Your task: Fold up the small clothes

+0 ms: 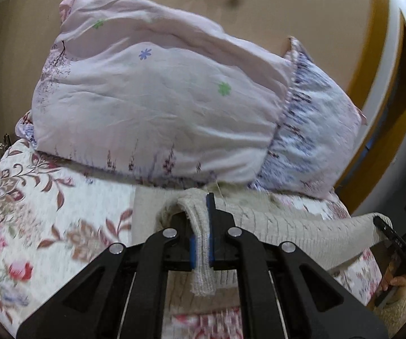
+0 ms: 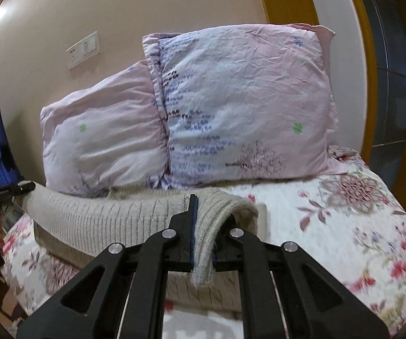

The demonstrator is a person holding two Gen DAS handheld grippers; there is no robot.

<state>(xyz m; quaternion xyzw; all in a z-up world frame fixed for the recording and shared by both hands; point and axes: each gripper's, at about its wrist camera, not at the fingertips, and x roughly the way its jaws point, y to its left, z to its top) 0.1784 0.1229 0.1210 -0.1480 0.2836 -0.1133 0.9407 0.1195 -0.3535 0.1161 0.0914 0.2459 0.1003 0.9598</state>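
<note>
Left wrist view shows my left gripper (image 1: 202, 236) clenched on the ribbed edge of the beige knit sweater (image 1: 287, 226). In the right wrist view my right gripper (image 2: 203, 234) is clenched on the other corner of the same edge. The sweater hangs stretched between both claws, above the flowered bedspread (image 2: 358, 226), near the head edge of the bed where two pillows (image 2: 245, 99) lean. I judge the fold is only in progress: one edge is lifted, nothing is laid flat yet, and the smoothing remains.
</note>
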